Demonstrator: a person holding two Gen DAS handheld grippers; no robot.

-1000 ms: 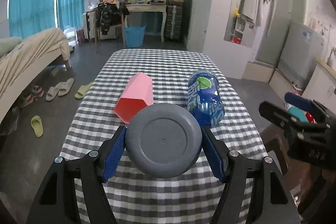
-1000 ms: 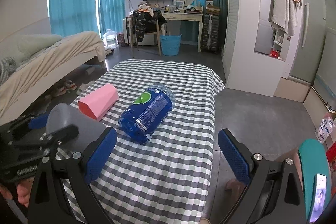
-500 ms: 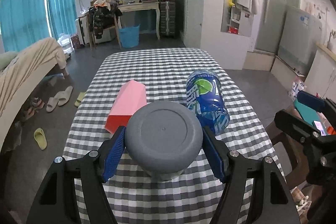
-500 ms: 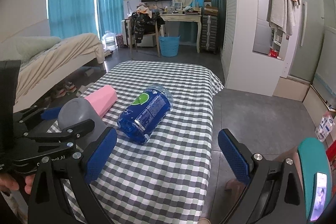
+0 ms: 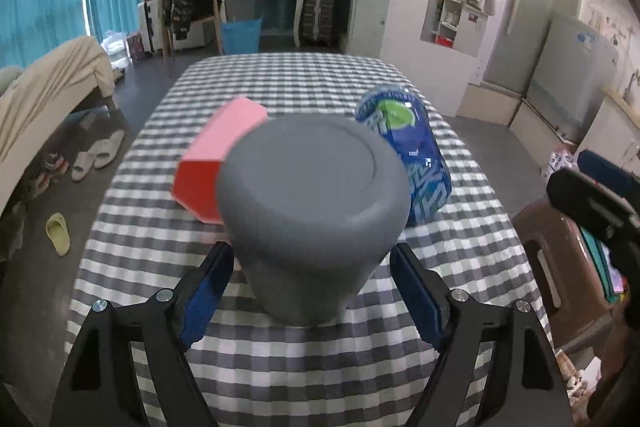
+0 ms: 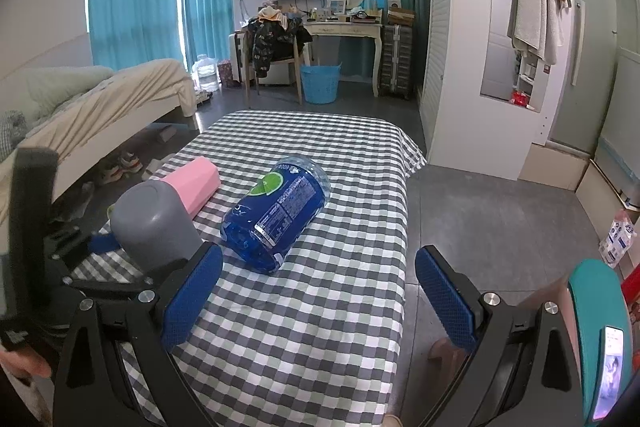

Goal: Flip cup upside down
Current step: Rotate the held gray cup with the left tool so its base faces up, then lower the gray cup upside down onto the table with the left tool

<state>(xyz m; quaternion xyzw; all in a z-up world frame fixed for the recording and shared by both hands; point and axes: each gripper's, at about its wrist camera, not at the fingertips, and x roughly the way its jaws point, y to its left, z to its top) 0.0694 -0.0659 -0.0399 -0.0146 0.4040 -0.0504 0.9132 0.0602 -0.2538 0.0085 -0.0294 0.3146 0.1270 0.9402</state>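
The grey cup (image 5: 312, 203) stands upside down on the checkered tablecloth (image 5: 304, 367), its flat base up. It also shows in the right wrist view (image 6: 154, 227). My left gripper (image 5: 310, 293) sits around the cup's lower part with its blue pads (image 5: 204, 291) a little away from the wall, so it is open. My right gripper (image 6: 318, 297) is open and empty over the table's right front part, to the right of the cup.
A pink cup (image 5: 218, 155) lies on its side behind the grey cup. A blue bottle (image 5: 408, 159) lies on its side to the right. The table's right edge (image 6: 402, 267) drops to the floor. A brown stool (image 5: 560, 267) stands to the right.
The left gripper tipped the cup from pointing its base at the camera to standing base-up on the cloth, and its pads have parted from the cup. The right gripper has barely moved.
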